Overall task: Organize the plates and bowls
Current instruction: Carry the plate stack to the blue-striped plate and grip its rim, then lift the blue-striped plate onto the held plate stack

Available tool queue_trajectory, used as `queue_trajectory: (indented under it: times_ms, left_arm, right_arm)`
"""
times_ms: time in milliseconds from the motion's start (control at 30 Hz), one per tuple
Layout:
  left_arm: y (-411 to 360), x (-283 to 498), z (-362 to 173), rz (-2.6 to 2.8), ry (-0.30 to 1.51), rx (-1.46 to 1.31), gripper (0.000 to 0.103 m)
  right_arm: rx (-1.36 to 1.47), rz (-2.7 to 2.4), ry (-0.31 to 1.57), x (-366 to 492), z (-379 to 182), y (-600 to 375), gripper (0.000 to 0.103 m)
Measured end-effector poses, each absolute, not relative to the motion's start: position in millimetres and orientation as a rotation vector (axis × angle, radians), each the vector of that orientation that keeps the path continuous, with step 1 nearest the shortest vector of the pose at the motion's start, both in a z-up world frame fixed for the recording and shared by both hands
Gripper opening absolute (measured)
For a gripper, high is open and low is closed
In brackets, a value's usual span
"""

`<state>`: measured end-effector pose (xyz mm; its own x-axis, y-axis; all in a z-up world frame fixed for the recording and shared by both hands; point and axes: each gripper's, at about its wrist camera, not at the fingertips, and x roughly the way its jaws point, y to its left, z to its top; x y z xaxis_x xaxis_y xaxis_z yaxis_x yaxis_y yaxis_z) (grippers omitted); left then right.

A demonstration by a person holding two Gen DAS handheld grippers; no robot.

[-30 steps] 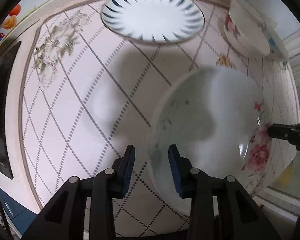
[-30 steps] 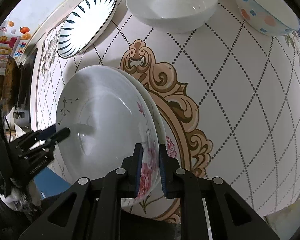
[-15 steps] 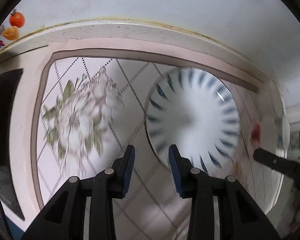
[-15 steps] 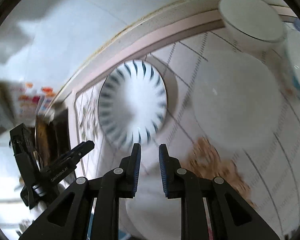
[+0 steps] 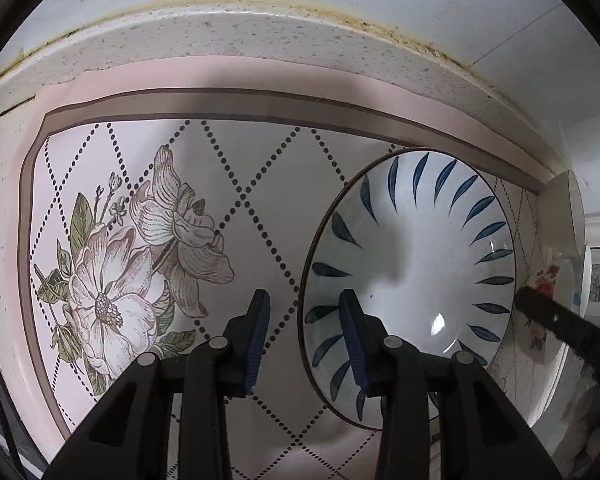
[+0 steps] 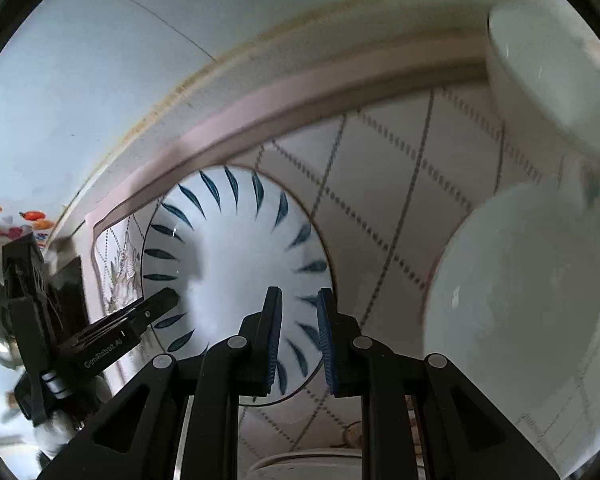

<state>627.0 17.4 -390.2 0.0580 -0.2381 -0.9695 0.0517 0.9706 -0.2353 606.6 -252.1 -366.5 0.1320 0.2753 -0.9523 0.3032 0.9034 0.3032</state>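
The blue-leaf plate (image 5: pixel 412 280) lies flat on the patterned counter mat (image 5: pixel 236 208), near the raised back ledge (image 5: pixel 260 36). The left gripper (image 5: pixel 305 336) is held over the plate's left rim, jaws parted and empty; the right gripper (image 6: pixel 298 332) is poised over its right rim, jaws narrowly parted with nothing between them. If both descend unevenly, the plate may be tipped or pushed against the ledge. Open mat is left to the plate's left; white bowls (image 6: pixel 540 80) crowd the right.
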Motion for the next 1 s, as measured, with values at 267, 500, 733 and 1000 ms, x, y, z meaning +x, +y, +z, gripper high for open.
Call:
queue_trajectory:
  times_ms: [267, 500, 733, 1000]
  left_arm:
    - [6.7, 635.4, -393.0, -0.240, 1.486, -0.134, 0.028]
    - [-4.8, 639.7, -397.4, -0.230, 1.470, -0.123, 0.019]
    - [-12.6, 619.9, -381.1, -0.225, 1.438, -0.069, 0.019]
    - [-11.2, 597.9, -352.6, -0.234, 1.407, -0.065, 0.019]
  right_arm:
    - [0.401, -0.047, 1.538, 632.0, -388.8, -249.4, 0.015]
    - [0.340, -0.047, 1.520, 633.1, -391.4, -243.2, 0.013]
    - [0.344, -0.027, 1.527, 623.2, -388.7, -241.2, 0.012]
    - [0.337, 0.001, 1.492, 607.5, -364.8, -242.7, 0.012]
